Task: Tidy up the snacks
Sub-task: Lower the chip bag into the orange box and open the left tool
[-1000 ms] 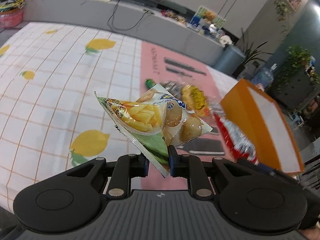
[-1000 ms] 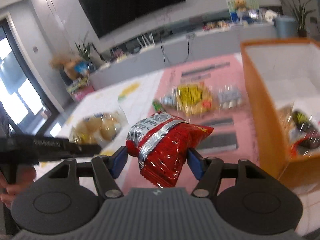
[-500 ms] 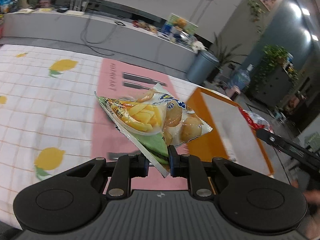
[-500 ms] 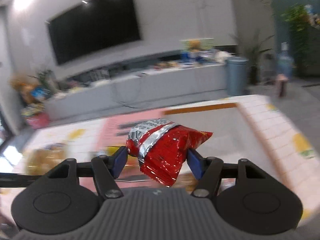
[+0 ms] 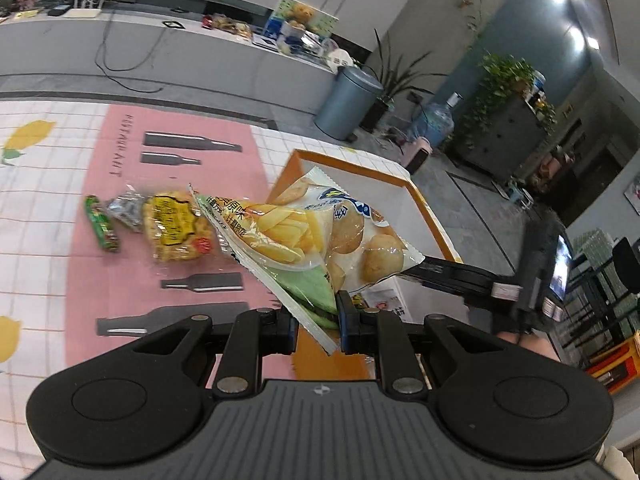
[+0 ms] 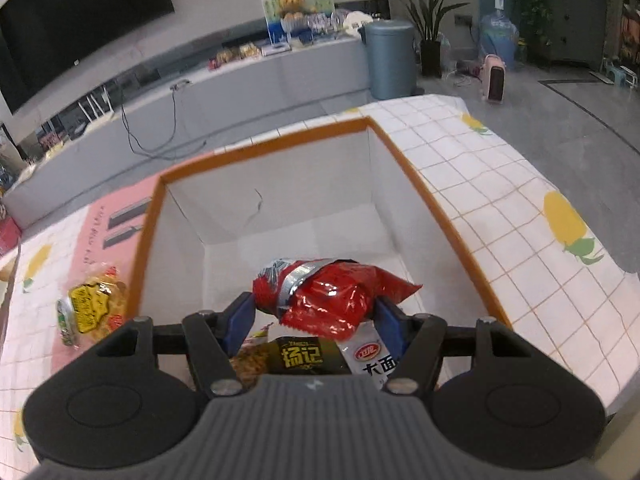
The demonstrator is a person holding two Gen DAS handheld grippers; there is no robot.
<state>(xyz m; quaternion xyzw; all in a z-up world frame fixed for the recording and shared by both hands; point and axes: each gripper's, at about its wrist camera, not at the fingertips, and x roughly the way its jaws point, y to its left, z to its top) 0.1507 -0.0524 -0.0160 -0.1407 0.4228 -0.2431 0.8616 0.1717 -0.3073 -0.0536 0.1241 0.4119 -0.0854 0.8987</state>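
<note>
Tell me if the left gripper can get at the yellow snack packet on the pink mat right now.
Probably not yet: the left gripper is shut on a potato chip bag. The yellow snack packet itself lies uncovered on the pink mat.

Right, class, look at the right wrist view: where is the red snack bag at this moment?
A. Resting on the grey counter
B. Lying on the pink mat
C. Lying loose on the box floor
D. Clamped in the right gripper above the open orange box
D: the red snack bag sits between the right gripper pads, over the orange box.
</note>
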